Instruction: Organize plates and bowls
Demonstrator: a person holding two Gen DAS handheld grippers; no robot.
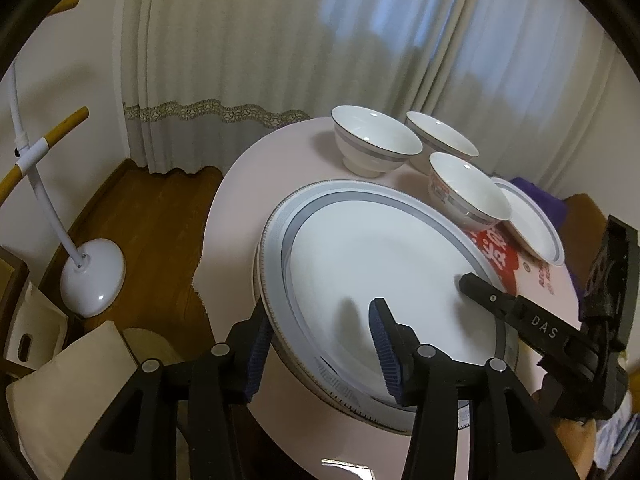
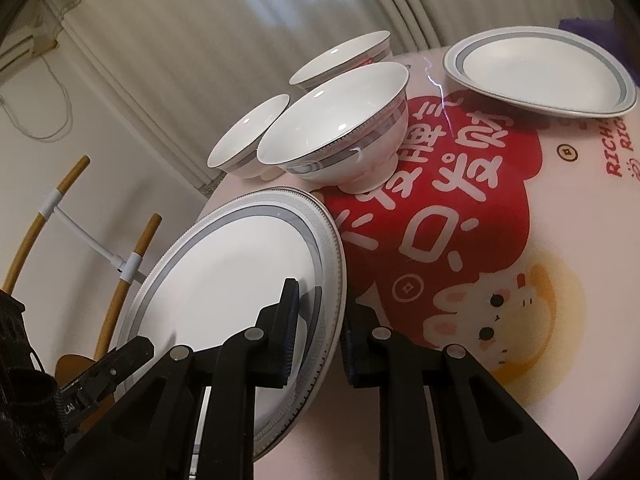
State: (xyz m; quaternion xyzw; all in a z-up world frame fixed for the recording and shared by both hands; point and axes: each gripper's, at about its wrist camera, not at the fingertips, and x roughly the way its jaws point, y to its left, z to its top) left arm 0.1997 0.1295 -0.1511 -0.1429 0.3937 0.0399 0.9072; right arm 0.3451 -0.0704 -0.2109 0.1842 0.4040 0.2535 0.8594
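Now I have both tools at the big plate (image 1: pixel 372 264), which lies on the round pink bench (image 1: pixel 248 184) with its near rim past the bench edge. My left tool (image 1: pixel 320 344) straddles the plate's near-left rim: one blue-padded finger (image 1: pixel 256 344) sits outside and below the rim, the other over the white centre. Its jaws stand partly apart, and I see a gap between the pads and the china, so it grips nothing. My right tool (image 2: pixel 320 344) is on the plate's right rim, its jaws drawn close, one finger above the plate and one beneath, clamped on the rim.

Beyond the big plate stand three bowls (image 2: pixel 340 128), banded in grey, close together; the nearest one is just beside the plate's far rim. A smaller plate (image 2: pixel 540 72) lies behind the bowls, to the plate's far right, well apart from it. A red printed patch with a cartoon rabbit (image 2: pixel 496 312) covers the bench just right of the big plate. To the plate's left, on the wooden floor, a white stand (image 1: pixel 92 276) rests before the curtains (image 1: pixel 280 40).
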